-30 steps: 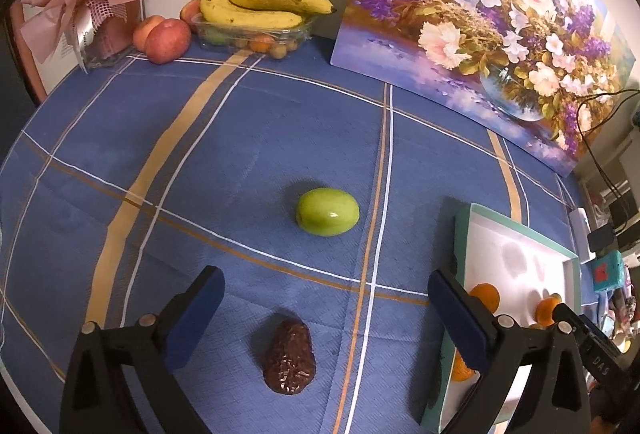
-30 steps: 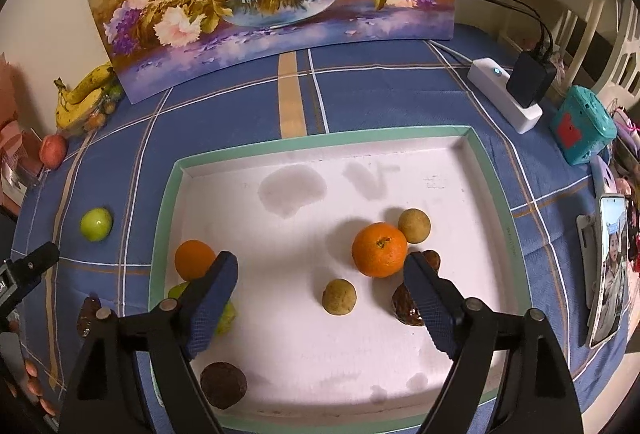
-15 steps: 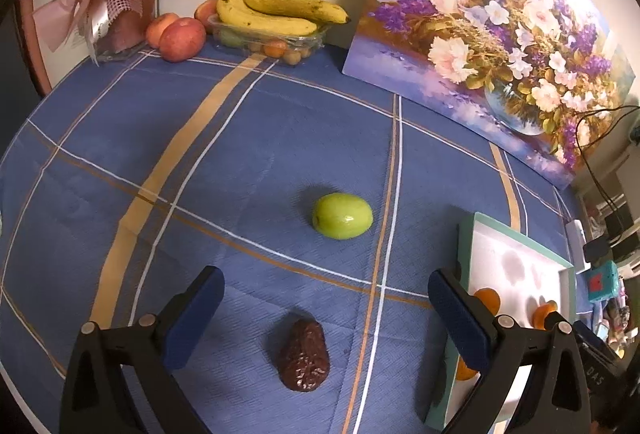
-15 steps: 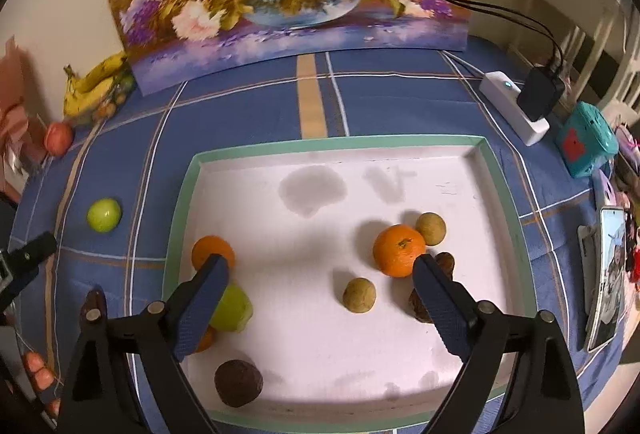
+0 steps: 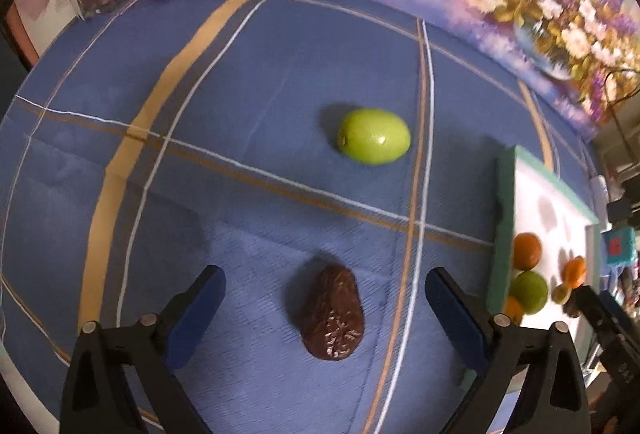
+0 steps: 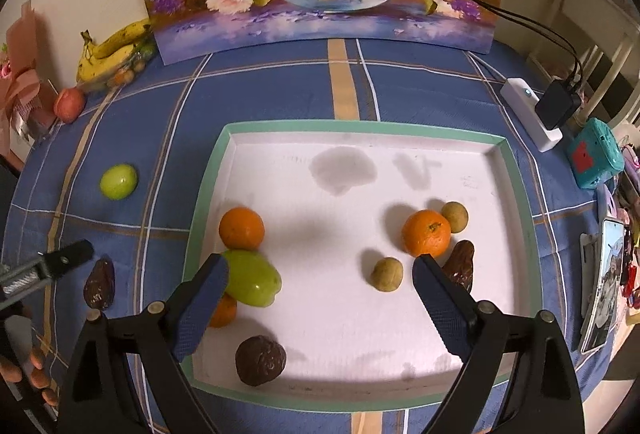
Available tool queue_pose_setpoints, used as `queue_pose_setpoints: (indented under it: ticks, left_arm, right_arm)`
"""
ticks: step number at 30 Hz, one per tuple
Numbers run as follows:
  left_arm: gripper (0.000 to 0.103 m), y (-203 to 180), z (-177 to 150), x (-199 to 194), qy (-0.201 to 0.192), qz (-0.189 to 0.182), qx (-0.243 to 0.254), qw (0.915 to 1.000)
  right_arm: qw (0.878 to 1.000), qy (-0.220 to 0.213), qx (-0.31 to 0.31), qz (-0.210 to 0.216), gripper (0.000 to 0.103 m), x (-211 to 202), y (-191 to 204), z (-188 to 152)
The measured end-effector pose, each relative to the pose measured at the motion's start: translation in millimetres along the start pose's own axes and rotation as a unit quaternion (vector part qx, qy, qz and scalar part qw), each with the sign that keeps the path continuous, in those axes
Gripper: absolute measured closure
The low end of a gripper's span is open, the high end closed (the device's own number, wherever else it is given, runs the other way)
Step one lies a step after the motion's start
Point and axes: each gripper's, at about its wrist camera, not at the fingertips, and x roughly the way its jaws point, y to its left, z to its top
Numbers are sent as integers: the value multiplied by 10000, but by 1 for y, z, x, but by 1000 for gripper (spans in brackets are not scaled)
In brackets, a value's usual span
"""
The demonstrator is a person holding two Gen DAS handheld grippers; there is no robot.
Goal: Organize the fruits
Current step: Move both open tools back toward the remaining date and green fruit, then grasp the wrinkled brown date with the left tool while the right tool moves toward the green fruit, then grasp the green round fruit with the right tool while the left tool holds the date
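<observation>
Blue plaid tablecloth (image 5: 248, 106). My left tongs (image 5: 324, 298) gape wide, jaws just narrowing slightly, straddling a wrinkled brown date (image 5: 333, 314), not touching. Green fruit (image 5: 374, 136) lies beyond. Right tongs (image 6: 320, 290) released, empty, above the white tray (image 6: 516, 170).

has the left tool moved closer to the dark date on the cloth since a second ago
Yes. The left tool has come down toward the date: it and the tablecloth stripes loom larger, with the date between the open fingers, untouched.

Blue plaid tablecloth (image 5: 248, 82), green fruit (image 5: 374, 136), brown date (image 5: 333, 312), tray (image 6: 516, 170)
</observation>
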Motion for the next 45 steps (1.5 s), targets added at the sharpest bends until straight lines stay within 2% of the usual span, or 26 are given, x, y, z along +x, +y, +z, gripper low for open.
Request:
queue_pose_setpoints:
  ticks: [2, 4, 8, 11, 13, 16, 19, 29, 34, 41, 45]
  left_arm:
    - [14, 0, -1, 1, 57, -10, 11, 10000]
    - [16, -1, -3, 2, 127, -44, 17, 9999]
    - [34, -5, -6, 4, 260, -148, 104, 9995]
    - [42, -9, -9, 6, 344, -162, 160, 9991]
    - [55, -9, -11, 10, 415, -140, 175, 9989]
    - [64, -8, -13, 16, 506, -72, 162, 9986]
    - [64, -6, -14, 14, 457, -145, 78, 9988]
    - [64, 9, 1, -31, -480, -528, -261, 9971]
    - [64, 32, 14, -40, -756, -617, -508, 9939]
    - [64, 65, 30, -40, -930, -599, -909, 9897]
    - [64, 84, 38, -39, -978, -582, -1115, 9872]
  right_arm:
    - [10000, 35, -4, -4, 10, 0, 0, -1]
    - [10000, 60, -11, -2, 10, 0, 1, -2]
    - [10000, 69, -29, -2, 10, -3, 3, -3]
    - [10000, 66, -30, -3, 10, -6, 4, -4]
    - [10000, 55, -39, 7, 10, -6, 5, -3]
    - [10000, 37, -53, 6, 10, -10, 6, -4]
    - [10000, 28, -48, 9, 10, -12, 7, -4]
    - [10000, -11, -54, 19, 10, -11, 12, -2]
    - [9999, 86, -74, 74, 10, 4, 20, 0]
    - [9979, -154, -240, 588, 10, 11, 57, 15]
    - [9963, -147, -439, 718, 10, 20, 85, 25]
